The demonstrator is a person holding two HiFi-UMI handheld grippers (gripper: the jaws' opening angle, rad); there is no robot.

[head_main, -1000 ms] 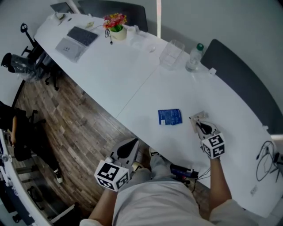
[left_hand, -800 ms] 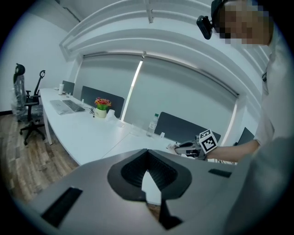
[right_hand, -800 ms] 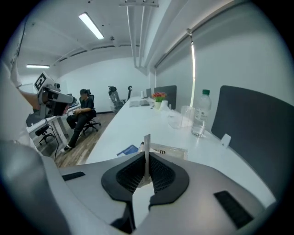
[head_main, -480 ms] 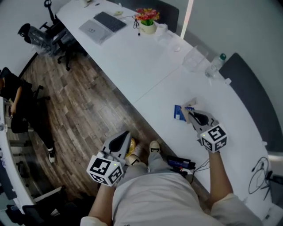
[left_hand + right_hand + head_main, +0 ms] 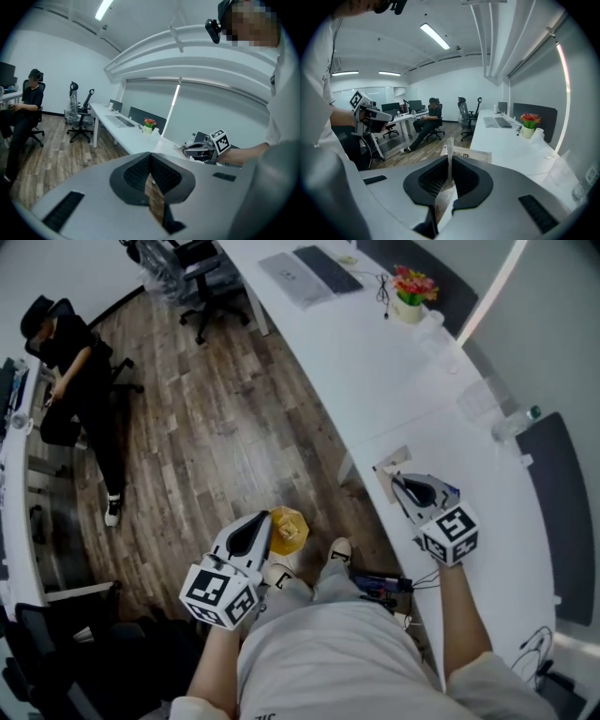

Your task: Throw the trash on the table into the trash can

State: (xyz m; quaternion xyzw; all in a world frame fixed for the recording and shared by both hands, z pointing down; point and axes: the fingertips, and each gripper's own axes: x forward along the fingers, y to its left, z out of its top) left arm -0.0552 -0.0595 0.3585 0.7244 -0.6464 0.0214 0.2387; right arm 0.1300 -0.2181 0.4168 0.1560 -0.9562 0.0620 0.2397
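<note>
Right gripper [image 5: 403,486]: jaws pinched narrow on a paper [image 5: 390,468] scrap, the thin sheet clamped edge-on between the pads. The scrap is held up at the near edge of the table [image 5: 375,362], not lying on it, likely in carry toward the bin. Left gripper [image 5: 255,523]: jaws together, nothing between them. It hangs low over the floor [image 5: 216,427] by the knees, probably kept clear as the spare. Yellow lump [image 5: 287,532] on the floor beside it, can't tell what. No trash can identifiable in any view. Judgement: pickup done, drop pending. The grip is thin, so the scrap could slip if swung.

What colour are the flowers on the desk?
Red, pink and yellow flowers, best in head view.
</note>
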